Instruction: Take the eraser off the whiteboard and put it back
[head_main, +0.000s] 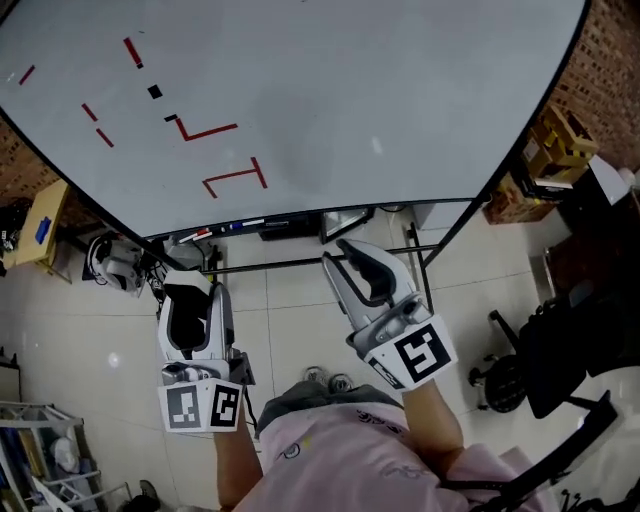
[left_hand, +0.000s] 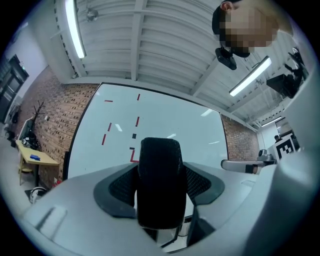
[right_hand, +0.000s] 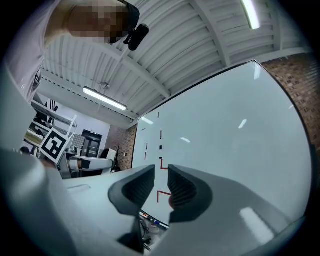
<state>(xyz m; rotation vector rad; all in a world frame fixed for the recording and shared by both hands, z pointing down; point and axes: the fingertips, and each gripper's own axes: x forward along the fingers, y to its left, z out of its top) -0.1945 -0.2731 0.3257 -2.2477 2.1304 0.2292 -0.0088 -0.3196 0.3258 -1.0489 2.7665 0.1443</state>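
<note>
Whiteboard (head_main: 330, 90): ahead of both claws, well apart from their tips.
Left gripper (head_main: 195, 292): clenched on the eraser, jaws about half spread, pointing at the board.
Right gripper (head_main: 350, 255): jaws drawn together, nothing between them; beside the left one.
Eraser (left_hand: 160, 185): black, upright between the left jaws, off the board.
Red marks (head_main: 235, 177): on the board, ahead of the left claw.
</note>
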